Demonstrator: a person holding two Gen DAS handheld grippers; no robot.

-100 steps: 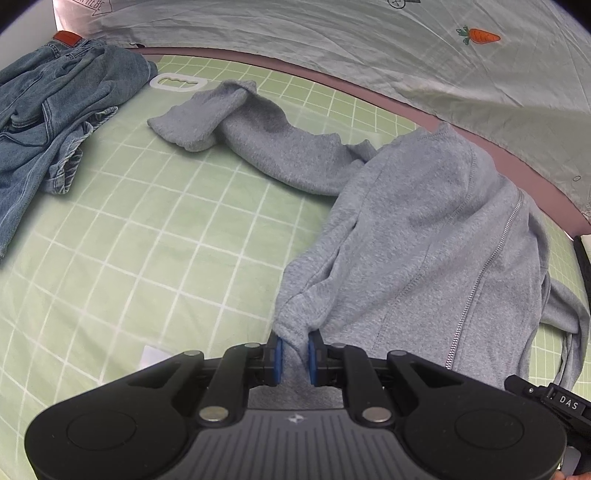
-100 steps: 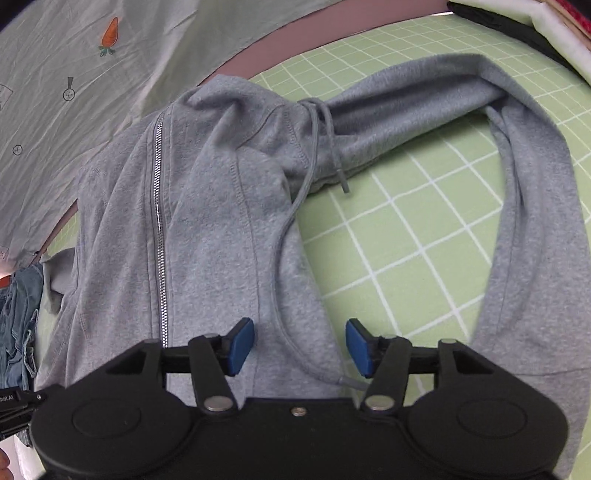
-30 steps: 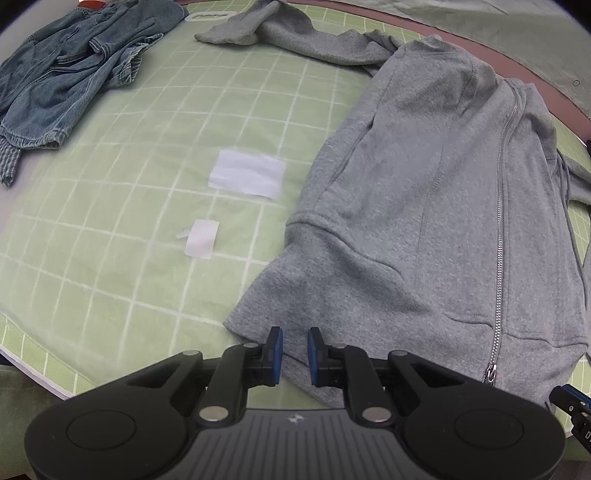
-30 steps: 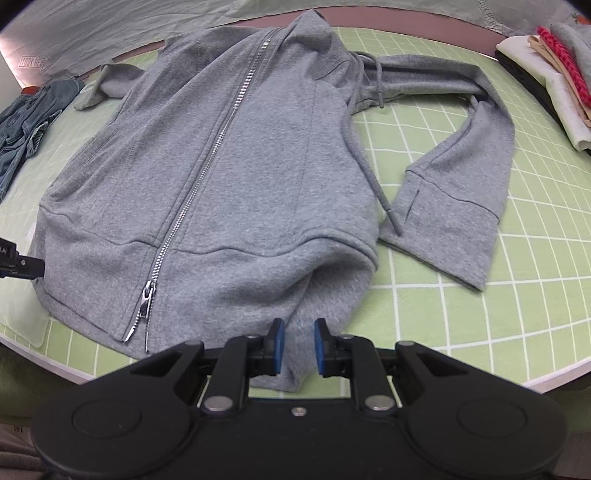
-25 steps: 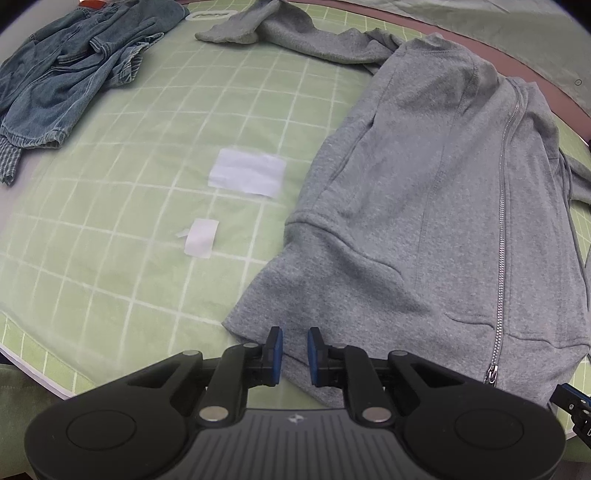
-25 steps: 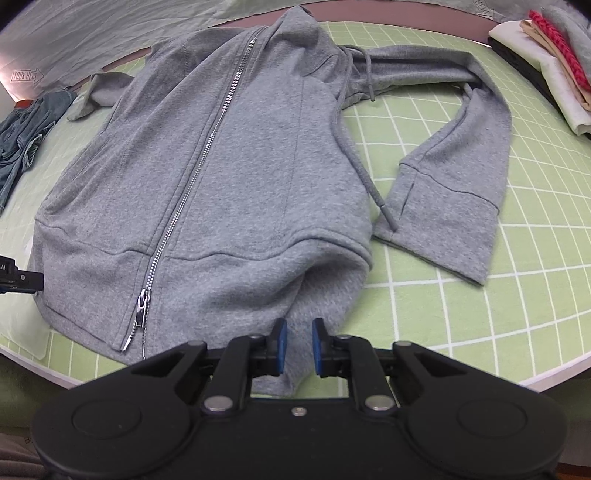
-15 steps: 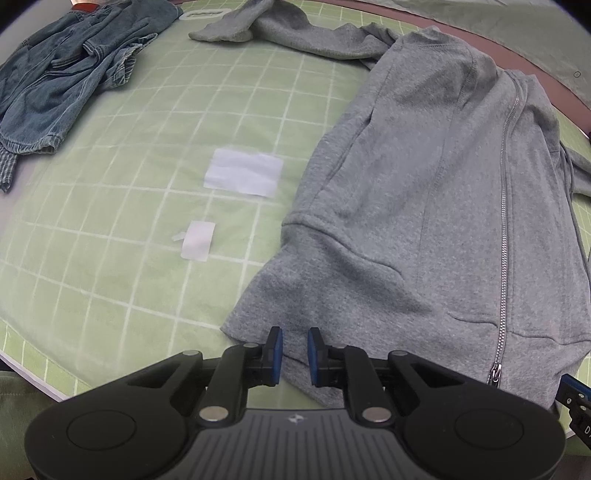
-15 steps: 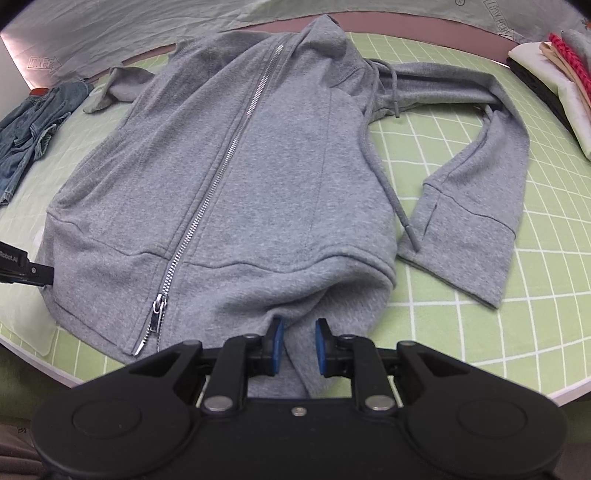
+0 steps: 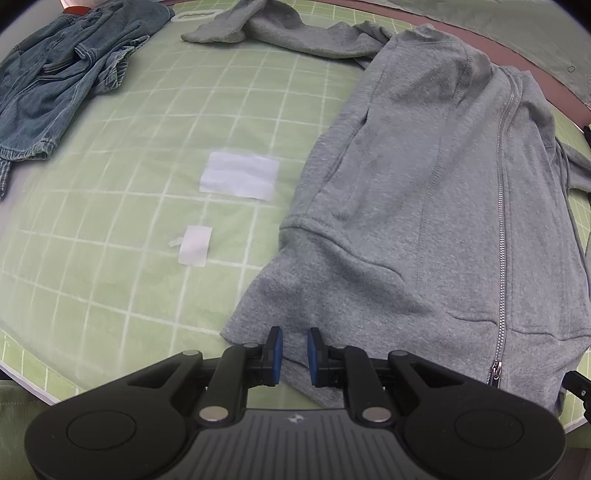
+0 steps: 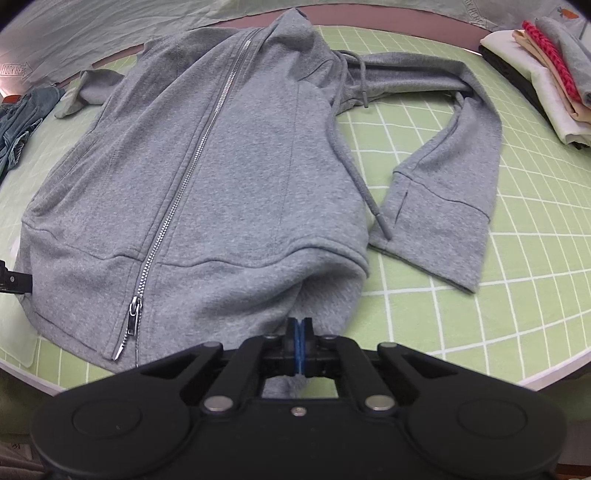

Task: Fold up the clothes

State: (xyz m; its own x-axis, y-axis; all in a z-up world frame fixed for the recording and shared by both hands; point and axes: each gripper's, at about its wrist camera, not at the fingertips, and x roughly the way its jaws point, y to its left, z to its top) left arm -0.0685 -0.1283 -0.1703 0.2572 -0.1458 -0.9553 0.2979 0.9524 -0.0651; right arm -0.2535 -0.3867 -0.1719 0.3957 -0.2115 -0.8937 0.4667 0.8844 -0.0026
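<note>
Since the earlier frames, the grey hoodie [image 10: 236,177] has been drawn toward the near edge of the green grid mat [image 9: 110,192] and spread out; the right jaws, slightly apart half a second ago, are now pressed together on the hem.

The hoodie is laid zipper-side up, zipper [image 10: 184,177] closed, across the mat. The right gripper [image 10: 299,345] is clamped on a bunched fold of the hem at the near right corner. The left gripper [image 9: 294,350] is set over the opposite hem corner with jaws narrowly spread, fabric seen between the pads; no pinch is evident.

Both corners are judged to be held so the body can be tensioned flat before folding. One sleeve [image 10: 443,206] is left bent alongside; the other [image 9: 280,29] trails toward the denim garment [image 9: 62,70]. A stack of folded clothes [image 10: 546,66] is kept apart at the far right. Two white paper scraps [image 9: 238,179] are noted on the mat.
</note>
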